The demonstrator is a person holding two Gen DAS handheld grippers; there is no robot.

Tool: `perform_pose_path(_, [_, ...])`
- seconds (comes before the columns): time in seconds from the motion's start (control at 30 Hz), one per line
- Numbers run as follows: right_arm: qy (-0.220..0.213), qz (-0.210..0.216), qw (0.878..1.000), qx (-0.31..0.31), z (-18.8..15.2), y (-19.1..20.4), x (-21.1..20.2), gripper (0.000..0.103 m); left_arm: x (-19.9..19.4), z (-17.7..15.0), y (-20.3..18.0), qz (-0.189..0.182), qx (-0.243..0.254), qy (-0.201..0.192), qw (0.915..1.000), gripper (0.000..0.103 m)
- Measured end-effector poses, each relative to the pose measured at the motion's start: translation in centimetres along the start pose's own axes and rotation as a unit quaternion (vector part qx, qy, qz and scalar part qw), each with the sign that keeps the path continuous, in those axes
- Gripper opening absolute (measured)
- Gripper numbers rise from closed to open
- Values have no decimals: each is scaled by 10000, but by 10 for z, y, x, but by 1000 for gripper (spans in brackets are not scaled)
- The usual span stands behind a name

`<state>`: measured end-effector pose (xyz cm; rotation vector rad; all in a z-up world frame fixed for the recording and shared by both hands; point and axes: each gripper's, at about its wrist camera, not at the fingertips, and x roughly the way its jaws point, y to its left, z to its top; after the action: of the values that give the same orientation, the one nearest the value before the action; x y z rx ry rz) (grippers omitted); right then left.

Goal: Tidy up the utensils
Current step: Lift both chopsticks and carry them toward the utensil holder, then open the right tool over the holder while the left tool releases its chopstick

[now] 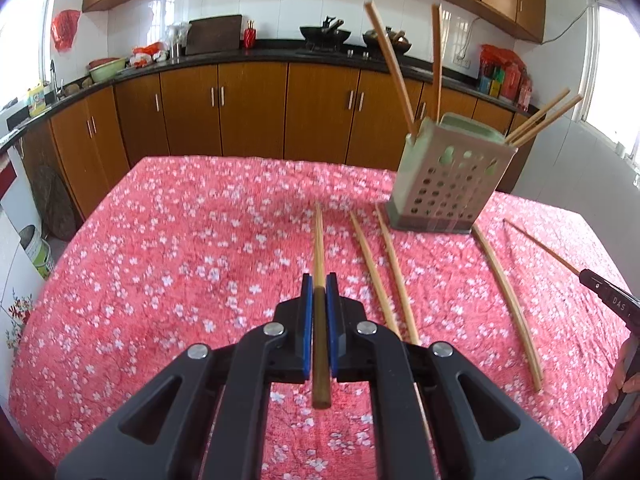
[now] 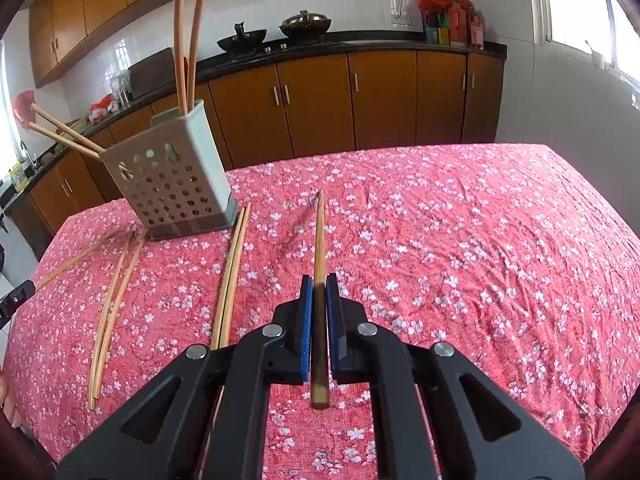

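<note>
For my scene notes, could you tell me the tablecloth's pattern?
The tablecloth is red-pink with small white blossoms, clearest in the right wrist view.

A red cloth (image 1: 160, 240) sprinkled with small white and pale pink blossoms is covering the bench. The chopstick holder (image 1: 448, 184) is showing a beige front dotted with round holes and pale green sides. The chopsticks (image 1: 394, 268) lying near it are glowing a light bamboo tan. The left tongs (image 1: 319, 292) and the right tongs (image 2: 319, 292) are wearing bright blue pads (image 1: 307, 320) on black frames. Far behind, the cabinets (image 1: 252, 108) are showing orange-brown wood under a black countertop (image 1: 224, 58) and white tiles (image 1: 224, 4).
</note>
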<state>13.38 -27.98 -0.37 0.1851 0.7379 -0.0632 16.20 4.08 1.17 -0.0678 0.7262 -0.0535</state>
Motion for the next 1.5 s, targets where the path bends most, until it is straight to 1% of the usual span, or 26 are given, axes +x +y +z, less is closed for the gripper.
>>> perform_pose_path(0.17, [-465,115,9988,58,22,0,-22,8,-21,18,-1,-21,56,-358,9993,8])
perform_pose_path(0.23, [-673,166,9976,89,32,1,-32,8,-32,29,-2,-13,66,-571,9983,8])
perform_pose_path(0.33, [-904,238,9956,121,45,0,-45,8,-44,42,-2,31,78,-789,9968,8])
perform_pose_path(0.47, [-1073,311,9937,134,57,1,-55,8,-55,56,-1,101,74,-1002,9949,8])
perform_pose_path(0.6, [-1162,408,9923,128,65,5,-57,8,-65,66,-3,92,114,-1158,9932,7])
perform_pose_path(0.8, [-1327,594,9893,91,79,14,-70,8,-82,79,-16,-114,200,-1365,9904,8])
perform_pose_path(0.9, [-1469,761,9862,48,89,22,-80,8,-91,88,-27,-257,245,-1511,9879,8])
perform_pose_path(1.03, [-1769,1012,9790,19,106,34,-97,8,-103,106,-43,-626,183,-1654,9841,8])
perform_pose_path(1.17, [-2105,1204,9701,50,126,46,-108,8,-108,124,-57,-868,62,-1825,9793,7])
perform_pose_path(1.3, [-2372,1291,9628,51,145,59,-111,8,-112,146,-70,-928,-39,-2096,9734,7])
perform_pose_path(1.4, [-2590,1252,9577,30,158,70,-105,8,-111,166,-77,-887,-79,-2294,9692,7])
perform_pose_path(1.5, [-2696,1189,9556,60,167,76,-97,8,-101,180,-82,-821,-116,-2430,9665,7])
